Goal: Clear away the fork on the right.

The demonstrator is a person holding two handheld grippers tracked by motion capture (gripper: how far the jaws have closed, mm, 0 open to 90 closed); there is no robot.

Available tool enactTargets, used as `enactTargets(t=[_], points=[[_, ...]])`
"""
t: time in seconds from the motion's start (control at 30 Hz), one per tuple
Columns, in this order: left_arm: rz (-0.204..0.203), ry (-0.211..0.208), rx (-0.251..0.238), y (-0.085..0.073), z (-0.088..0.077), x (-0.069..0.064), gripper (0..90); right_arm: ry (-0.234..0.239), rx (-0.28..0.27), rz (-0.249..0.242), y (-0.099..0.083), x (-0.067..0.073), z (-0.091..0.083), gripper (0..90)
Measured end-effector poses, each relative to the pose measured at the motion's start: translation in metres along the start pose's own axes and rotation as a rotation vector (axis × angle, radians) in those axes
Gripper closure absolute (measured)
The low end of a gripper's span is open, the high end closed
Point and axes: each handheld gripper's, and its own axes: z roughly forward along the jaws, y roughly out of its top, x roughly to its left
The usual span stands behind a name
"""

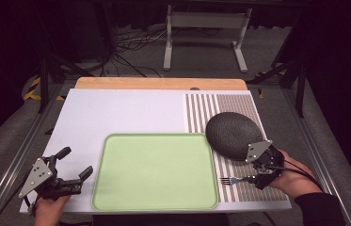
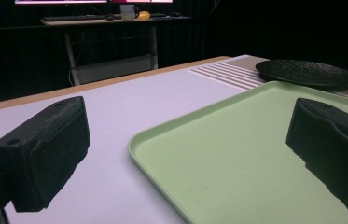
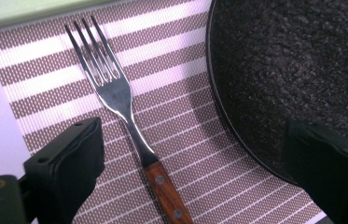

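Over striped mat (image 3: 171, 93) | right gripper (image 3: 192, 163) low, fingers wide astride fork (image 3: 129, 116)

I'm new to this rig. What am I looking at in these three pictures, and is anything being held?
A person sits at a white table, holding a hand-held two-fingered black tool in each hand. The high view looks down from above; the other two pictures come from cameras riding on each tool.

On the table lie an empty pale green rectangular tray, a brown-and-white striped woven placemat, a black textured oval plate and a steel fork with a wooden handle.

The left gripper is open beside the tray. The right gripper is open, straddling the fork's handle. Nothing is held.
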Motion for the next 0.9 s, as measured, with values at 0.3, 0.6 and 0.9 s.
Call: enactTargets(t=[0.3, 0.6, 0.9], points=[[-0.004, -0.003, 0.0, 0.0, 0.0, -0.001, 0.2, 0.061, 0.094, -0.119, 0.009, 0.006, 0.007, 17.8], [-0.008, 0.006, 0.008, -0.001, -0.003, 0.0, 0.3, 0.134, 0.177, -0.195, 0.005, 0.002, 0.015, 27.5], [-0.007, 0.025, 0.008, -0.002, -0.009, -0.001, 0.3, 0.197, 0.213, -0.237, -0.002, -0.002, 0.024, 48.8]])
